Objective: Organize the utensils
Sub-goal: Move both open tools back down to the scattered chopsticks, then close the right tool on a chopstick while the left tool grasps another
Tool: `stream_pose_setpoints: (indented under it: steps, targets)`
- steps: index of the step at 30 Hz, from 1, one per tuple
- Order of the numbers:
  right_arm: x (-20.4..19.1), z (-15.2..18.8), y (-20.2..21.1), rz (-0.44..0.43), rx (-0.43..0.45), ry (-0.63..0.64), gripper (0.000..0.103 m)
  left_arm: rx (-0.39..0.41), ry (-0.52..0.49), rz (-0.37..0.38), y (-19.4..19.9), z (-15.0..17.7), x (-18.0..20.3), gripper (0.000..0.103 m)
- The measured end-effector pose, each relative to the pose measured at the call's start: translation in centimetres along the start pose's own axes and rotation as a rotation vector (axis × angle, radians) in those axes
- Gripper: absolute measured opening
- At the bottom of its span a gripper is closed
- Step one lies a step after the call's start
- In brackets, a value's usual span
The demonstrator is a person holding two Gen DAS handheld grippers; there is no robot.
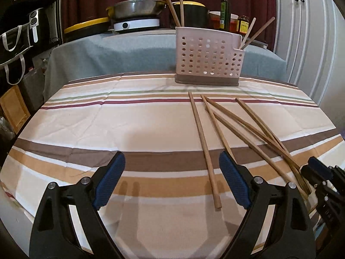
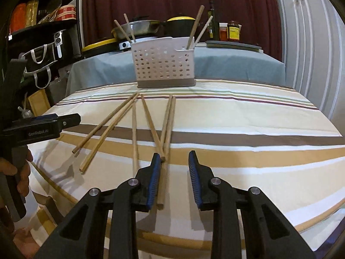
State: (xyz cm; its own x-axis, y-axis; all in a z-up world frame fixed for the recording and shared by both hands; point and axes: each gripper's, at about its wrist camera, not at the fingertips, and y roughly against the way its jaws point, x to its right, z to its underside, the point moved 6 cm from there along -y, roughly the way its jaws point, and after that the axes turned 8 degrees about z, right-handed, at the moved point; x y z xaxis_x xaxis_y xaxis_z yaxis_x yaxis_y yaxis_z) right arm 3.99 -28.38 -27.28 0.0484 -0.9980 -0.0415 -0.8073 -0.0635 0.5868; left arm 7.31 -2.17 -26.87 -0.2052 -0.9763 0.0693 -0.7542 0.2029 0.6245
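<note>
So the loose chopsticks (image 2: 148,120) are scattered on the striped tablecloth (image 2: 248,116), in the near-to-middle part of the table, just in front of the white perforated utensil holder (image 2: 163,64) that sits at the far edge. They're plain light wood, long and thin, and a few are crossed over each other, so they aren't lying neatly apart. Four sticks are already stood upright in the holder: two in the left compartment, two in the right.

Step-wise, this looks like the pick-up phase: some sorted, a bunch not yet collected. The right gripper (image 2: 175,179) is held low over the near ends of a crossed pair, jaws moderately open, with one stick end lying between the pads and touching or almost touching the left pad. Nothing is gripped yet as far as can be seen. The left gripper (image 1: 172,181) is spread wide and empty, hovering over the cloth, with one single chopstick (image 1: 203,149) running between its fingers, nearer the right one.

For the next move, a closing on just one stick is probably needed, and since the ends overlap, two could easily get pinched together or the thin round wood could roll out. Past the table, pots (image 2: 138,27) and jars (image 2: 234,31) can be seen on a grey-covered counter (image 2: 237,64) at the far side.
</note>
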Motion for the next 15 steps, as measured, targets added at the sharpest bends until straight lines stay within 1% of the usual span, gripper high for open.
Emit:
stream_pose_setpoints:
  steps: [4,8,11,14,15]
  targets:
    - [0.1,0.3,-0.1,-0.002,-0.016,-0.009,0.028,-0.011,0.001,0.005,-0.2,0.2,0.1,0.087]
    - [-0.2,0.6,0.0,-0.006,-0.022,0.016,0.028,-0.014,-0.003,0.009,-0.2,0.4,0.3,0.087]
    - [-0.3,0.9,0.0,0.007,-0.032,0.029,0.028,-0.012,-0.005,0.011,-0.1,0.5,0.5,0.087]
    - [0.5,0.9,-0.2,0.031,-0.043,0.003,0.028,-0.013,-0.007,0.015,-0.1,0.7,0.6,0.087]
    - [0.8,1.0,-0.1,0.032,-0.044,-0.011,0.026,-0.015,-0.008,0.016,-0.1,0.7,0.6,0.087]
